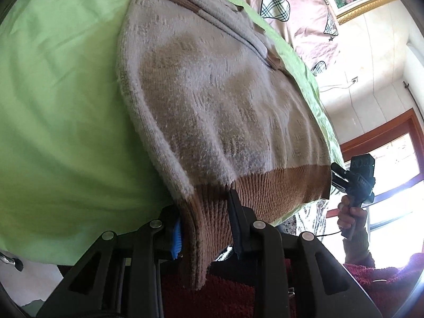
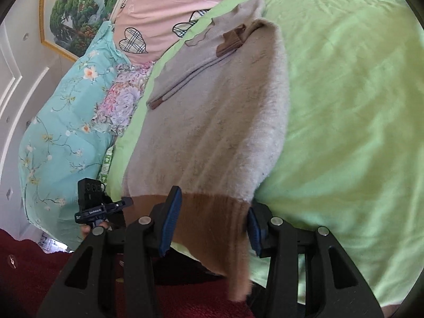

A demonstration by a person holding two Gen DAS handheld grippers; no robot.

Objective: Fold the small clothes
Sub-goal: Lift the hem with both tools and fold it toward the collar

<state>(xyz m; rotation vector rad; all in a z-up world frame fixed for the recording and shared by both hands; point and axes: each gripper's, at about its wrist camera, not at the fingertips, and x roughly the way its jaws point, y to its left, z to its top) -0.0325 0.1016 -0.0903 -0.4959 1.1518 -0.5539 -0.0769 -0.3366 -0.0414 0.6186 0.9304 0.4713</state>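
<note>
brown ribbed hem (image 1: 265, 185) of the sweater (image 1: 212, 100) sits right by the cameras, hanging a little off the bed edge. left gripper (image 1: 205, 221) is clenched on one hem corner, and the knit bunches up between its pads. right gripper (image 2: 212, 225) has the other hem corner between its jaws; the cloth fills the gap, so it looks like it is grasping the hem too. the sweater lies flat on the green sheet (image 1: 58, 100). its sleeves (image 2: 190, 76) are already folded in across the body, so it is a long strip now. what is left, i think, is to lift the hem and fold it up toward the neck. pink heart bedding (image 2: 164, 10) and a blue flower quilt (image 2: 66, 122) lie past the sheet.
</note>
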